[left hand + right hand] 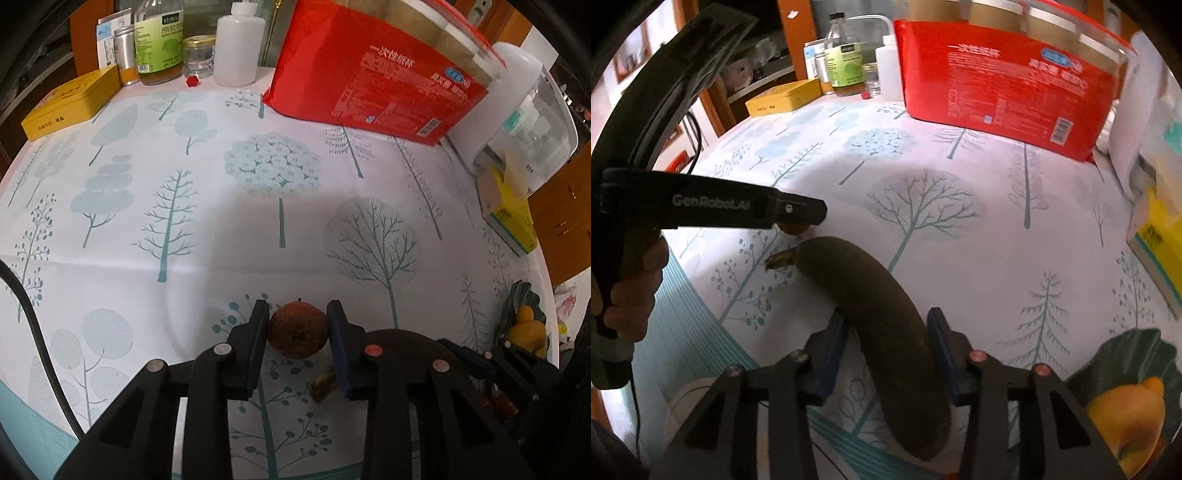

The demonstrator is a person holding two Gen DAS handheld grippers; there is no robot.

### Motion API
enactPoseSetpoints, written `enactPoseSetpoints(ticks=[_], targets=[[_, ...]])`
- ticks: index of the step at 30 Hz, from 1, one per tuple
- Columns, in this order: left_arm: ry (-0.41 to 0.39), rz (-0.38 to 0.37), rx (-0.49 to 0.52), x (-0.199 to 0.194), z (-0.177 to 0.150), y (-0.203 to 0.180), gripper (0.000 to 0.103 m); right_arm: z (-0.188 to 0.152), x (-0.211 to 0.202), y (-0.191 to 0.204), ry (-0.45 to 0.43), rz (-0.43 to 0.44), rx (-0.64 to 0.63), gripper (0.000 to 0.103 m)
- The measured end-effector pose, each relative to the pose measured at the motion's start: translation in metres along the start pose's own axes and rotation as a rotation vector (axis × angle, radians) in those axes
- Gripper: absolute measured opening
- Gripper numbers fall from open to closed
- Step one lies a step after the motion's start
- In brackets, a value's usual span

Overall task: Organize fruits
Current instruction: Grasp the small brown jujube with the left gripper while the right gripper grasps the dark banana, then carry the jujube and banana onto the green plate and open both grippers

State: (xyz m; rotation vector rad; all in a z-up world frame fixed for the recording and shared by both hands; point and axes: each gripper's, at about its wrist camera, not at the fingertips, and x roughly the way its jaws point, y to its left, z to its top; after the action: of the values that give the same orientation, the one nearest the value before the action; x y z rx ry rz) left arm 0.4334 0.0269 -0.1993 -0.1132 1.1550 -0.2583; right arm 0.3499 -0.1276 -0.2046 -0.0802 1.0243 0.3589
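- While the left gripper (297, 334) clamps a small brown fruit (297, 329) at lower centre, the right gripper (888, 349) pinches the dark banana (882, 321), lower centre.
- Pickup step, seemingly; next, carry both toward the dark dish (1134, 354) holding a yellow fruit (1126, 421), lower right.

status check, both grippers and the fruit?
Left gripper shut on small brown fruit. Right gripper around dark banana, pads not clearly pressing. Lemon already on green dish. Nothing in the way.
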Motion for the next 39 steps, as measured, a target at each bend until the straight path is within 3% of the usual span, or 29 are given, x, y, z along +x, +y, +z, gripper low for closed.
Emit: enactPoseSetpoints(ticks=[24, 30, 39], targets=[[-0.130, 0.014, 0.001, -0.077, -0.011, -0.002, 0.030, -0.008, -0.048, 0.020, -0.058, -0.074, -0.018, 0.037], [-0.162, -0.007, 0.038, -0.105, -0.020, -0.023, 0.030, -0.019, -0.081, 0.009, -0.090, -0.081, 0.071, 0.037], [-0.160, -0.063, 0.094, -0.123, -0.050, -0.077, 0.030, -0.061, -0.136, -0.044, -0.121, -0.075, 0.294, 0.037]])
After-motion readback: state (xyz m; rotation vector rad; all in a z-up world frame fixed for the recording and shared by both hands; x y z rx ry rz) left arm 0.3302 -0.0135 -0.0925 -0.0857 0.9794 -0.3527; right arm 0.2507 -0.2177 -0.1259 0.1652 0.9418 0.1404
